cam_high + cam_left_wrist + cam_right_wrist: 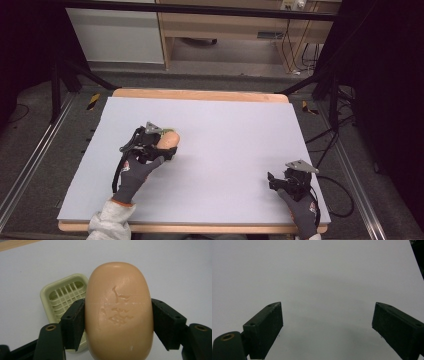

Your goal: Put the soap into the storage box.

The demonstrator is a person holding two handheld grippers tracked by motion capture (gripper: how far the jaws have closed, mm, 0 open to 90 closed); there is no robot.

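A peach oval bar of soap (119, 312) sits clamped between the two black jaws of my left gripper (117, 320), raised above the table. Just behind and left of it lies a pale green slatted soap dish (63, 295), partly hidden by the soap and the left jaw. From above, the soap (169, 140) shows at the tip of the left gripper (162, 145), left of the table's middle, with a sliver of the green dish (166, 130) behind it. My right gripper (280, 181) rests near the front right corner; its jaws (327, 327) stand wide apart over bare surface.
The white table top (225, 145) has a wooden border; its far edge (200, 95) and front edge are in sight. Beyond the table are black frame legs, floor rails, cables at the right, and a wooden cabinet at the back.
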